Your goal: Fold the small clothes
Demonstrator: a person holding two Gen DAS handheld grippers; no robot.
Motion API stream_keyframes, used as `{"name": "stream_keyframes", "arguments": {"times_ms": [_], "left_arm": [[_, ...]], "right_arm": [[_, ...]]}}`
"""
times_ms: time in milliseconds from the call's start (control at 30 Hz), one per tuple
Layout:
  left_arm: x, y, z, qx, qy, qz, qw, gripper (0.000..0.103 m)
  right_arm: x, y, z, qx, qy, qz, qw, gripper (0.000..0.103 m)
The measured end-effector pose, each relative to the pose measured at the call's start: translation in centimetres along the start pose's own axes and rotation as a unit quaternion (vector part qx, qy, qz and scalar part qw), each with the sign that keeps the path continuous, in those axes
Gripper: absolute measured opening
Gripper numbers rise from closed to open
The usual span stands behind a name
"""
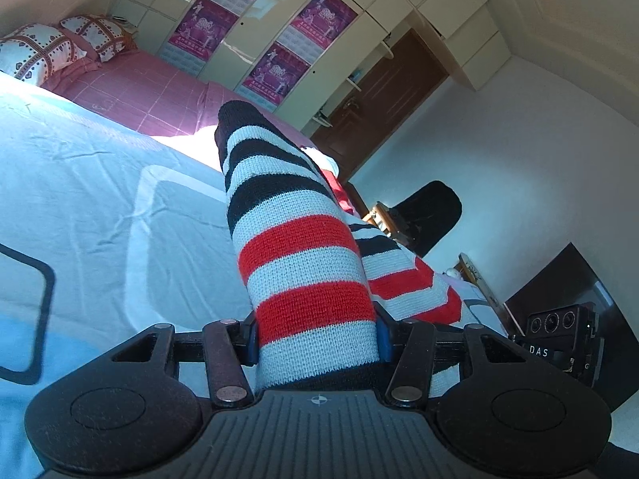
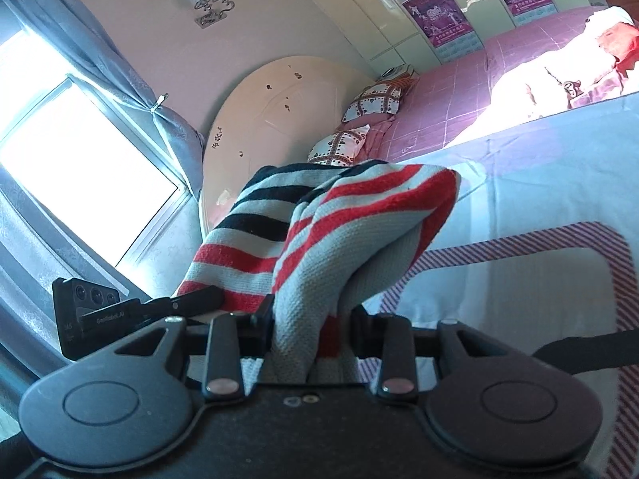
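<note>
A small knitted garment with red, black and pale grey stripes [image 1: 303,263] is held up above a pale blue sheet [image 1: 88,183]. My left gripper [image 1: 315,343] is shut on one part of it, which stands up from the jaws like a tube. My right gripper [image 2: 307,331] is shut on another part of the same striped garment [image 2: 351,231], which drapes over the jaws in folds. The right gripper's body [image 1: 559,339] shows at the right edge of the left wrist view, and the left gripper's body [image 2: 96,311] at the left of the right wrist view.
The pale blue sheet [image 2: 539,151] has printed outlines, one red-striped [image 2: 519,239]. Beyond lies a pink bedspread [image 1: 151,92] with patterned pillows [image 1: 40,52], a cream headboard [image 2: 271,111], wardrobes with posters [image 1: 279,20], a brown door [image 1: 379,92] and a window [image 2: 72,159].
</note>
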State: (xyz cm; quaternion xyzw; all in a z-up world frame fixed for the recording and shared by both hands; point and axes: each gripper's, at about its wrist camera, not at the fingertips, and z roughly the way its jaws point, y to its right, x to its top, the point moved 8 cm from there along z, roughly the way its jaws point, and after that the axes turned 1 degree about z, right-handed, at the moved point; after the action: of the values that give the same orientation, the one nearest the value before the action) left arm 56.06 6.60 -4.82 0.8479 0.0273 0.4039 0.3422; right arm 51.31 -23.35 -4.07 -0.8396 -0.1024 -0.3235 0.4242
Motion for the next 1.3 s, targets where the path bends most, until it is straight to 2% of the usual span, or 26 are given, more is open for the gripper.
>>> {"name": "stream_keyframes", "arguments": {"times_ms": [200,367,700,867,967,1033,1067,1100,1167,1233,1300], "left_arm": [[1.5,-5.8,-4.8,0.020,0.002,-0.002,0.9998,0.051],[2.0,-10.9,-7.4,0.035,0.000,-0.015,0.9993,0.051],[-1.3,-19.5,-8.0,0.055,-0.021,-0.080,0.9951,0.051],[-3.6,-21.7,-7.6,0.037,-0.023,-0.114,0.9925,0.051],[-4.3,-22.0,-6.8,0.034,-0.024,-0.116,0.9924,0.054],[-4.4,-21.9,-6.5,0.037,-0.024,-0.118,0.9920,0.055],[-4.5,-21.9,-6.4,0.042,-0.025,-0.124,0.9911,0.056],[-4.6,-21.6,-6.6,0.048,-0.025,-0.125,0.9906,0.057],[-4.7,-20.8,-7.6,0.064,-0.024,-0.122,0.9901,0.060],[-5.0,-20.0,-8.9,0.067,-0.019,-0.109,0.9916,0.066],[-6.0,-19.6,-10.1,0.070,-0.019,-0.108,0.9916,0.068]], "right_arm": [[-1.2,-3.5,6.2,0.014,-0.015,0.003,1.000,0.035],[-3.0,-6.1,11.2,0.021,-0.027,0.012,0.999,0.035],[-6.8,-7.2,18.4,0.019,-0.074,0.035,0.996,0.035],[-8.1,-4.6,19.3,0.019,-0.084,0.076,0.993,0.036],[-8.6,-3.5,19.1,0.028,-0.077,0.096,0.992,0.035],[-8.3,-3.9,18.6,0.014,-0.068,0.093,0.993,0.038],[-8.0,-3.8,18.1,0.002,-0.064,0.095,0.993,0.042],[-7.7,-3.9,17.4,-0.009,-0.058,0.094,0.994,0.050],[-7.2,-4.5,15.5,-0.001,-0.049,0.090,0.995,0.050],[-7.2,-5.8,13.9,0.023,-0.054,0.085,0.995,0.048],[-7.9,-6.9,13.1,0.029,-0.069,0.069,0.995,0.048]]}}
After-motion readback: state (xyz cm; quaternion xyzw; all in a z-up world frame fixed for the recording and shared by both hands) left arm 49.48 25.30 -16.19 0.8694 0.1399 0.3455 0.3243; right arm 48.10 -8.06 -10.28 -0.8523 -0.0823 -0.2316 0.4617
